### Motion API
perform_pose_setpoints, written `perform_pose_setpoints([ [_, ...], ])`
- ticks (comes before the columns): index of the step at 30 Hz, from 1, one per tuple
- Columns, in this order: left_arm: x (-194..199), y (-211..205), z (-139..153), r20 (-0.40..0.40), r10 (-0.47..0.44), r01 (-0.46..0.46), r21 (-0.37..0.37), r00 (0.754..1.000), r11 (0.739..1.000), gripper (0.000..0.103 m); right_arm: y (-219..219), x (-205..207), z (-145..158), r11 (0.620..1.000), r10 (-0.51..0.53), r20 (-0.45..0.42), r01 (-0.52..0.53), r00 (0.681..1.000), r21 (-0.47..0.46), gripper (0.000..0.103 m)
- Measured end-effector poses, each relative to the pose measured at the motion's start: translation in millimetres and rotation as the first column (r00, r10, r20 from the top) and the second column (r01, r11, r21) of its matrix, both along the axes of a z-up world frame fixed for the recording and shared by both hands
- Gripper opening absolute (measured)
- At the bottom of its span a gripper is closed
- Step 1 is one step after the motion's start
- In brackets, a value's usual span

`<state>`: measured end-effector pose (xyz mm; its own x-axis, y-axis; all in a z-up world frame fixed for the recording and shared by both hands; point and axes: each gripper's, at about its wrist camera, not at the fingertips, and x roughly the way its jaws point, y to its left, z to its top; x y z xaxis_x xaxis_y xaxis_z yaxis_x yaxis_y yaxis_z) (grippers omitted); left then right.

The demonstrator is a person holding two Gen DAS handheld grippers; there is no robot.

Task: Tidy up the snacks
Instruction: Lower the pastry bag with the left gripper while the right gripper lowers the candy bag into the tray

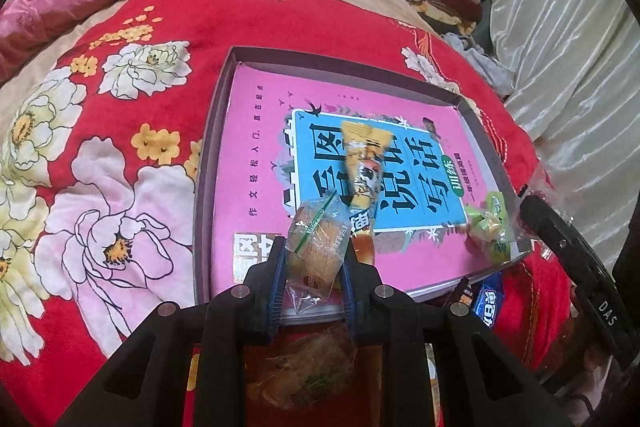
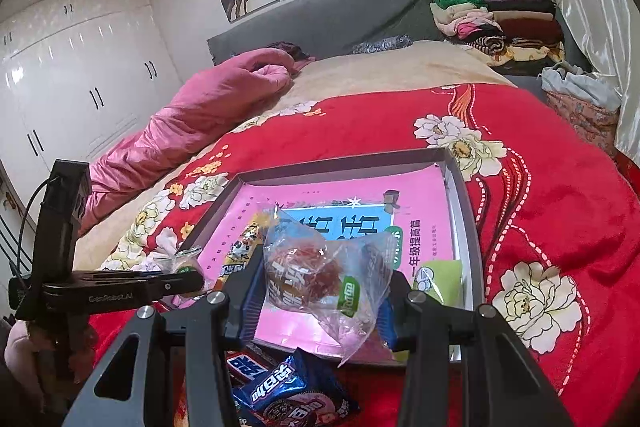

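Presently both grippers are carrying wrapped snacks above the near edge of the shallow tray (image 1: 216,131) lying on the bed (image 1: 120,155). The left gripper (image 1: 314,263) is holding its jaws clamped on a clear-wrapped biscuit packet (image 1: 318,247); the right gripper (image 2: 320,287) is clamping a clear bag of reddish snack (image 2: 316,275). A yellow stick pack (image 1: 364,163) and green sweets (image 1: 490,223) are already lying inside. Advisable: lower each packet over bare pink book cover (image 1: 256,131), release low, avoiding the stick pack.

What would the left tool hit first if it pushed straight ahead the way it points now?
Probably the long yellow snack stick lying on the pink book in the tray. The left tool carries a clear-wrapped cake, which would touch first; depth is unclear.
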<state>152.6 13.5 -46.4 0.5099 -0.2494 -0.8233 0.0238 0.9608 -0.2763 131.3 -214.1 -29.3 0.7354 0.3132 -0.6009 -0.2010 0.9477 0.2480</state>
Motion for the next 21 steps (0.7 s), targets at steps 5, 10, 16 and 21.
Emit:
perform_pose_setpoints([
  [5,0,-1,-1,-0.001,-0.001,0.001,0.002,1.000,1.000,0.025,5,3,-3,1.000,0.023,-0.015,-0.023,1.000,-0.010,0.047],
  [10,0,0,-4,-0.011,-0.002,0.002,-0.002,1.000,1.000,0.025,11,5,-8,0.999,0.046,-0.034,-0.047,0.998,-0.020,0.047],
  [16,0,0,-4,-0.011,-0.004,0.004,-0.005,1.000,1.000,0.025,21,7,-14,0.996,0.084,-0.052,-0.085,0.995,-0.030,0.047],
  [21,0,-1,-4,-0.010,-0.010,0.010,-0.004,1.000,1.000,0.025,24,9,-19,0.995,0.091,-0.073,-0.094,0.993,-0.035,0.047],
])
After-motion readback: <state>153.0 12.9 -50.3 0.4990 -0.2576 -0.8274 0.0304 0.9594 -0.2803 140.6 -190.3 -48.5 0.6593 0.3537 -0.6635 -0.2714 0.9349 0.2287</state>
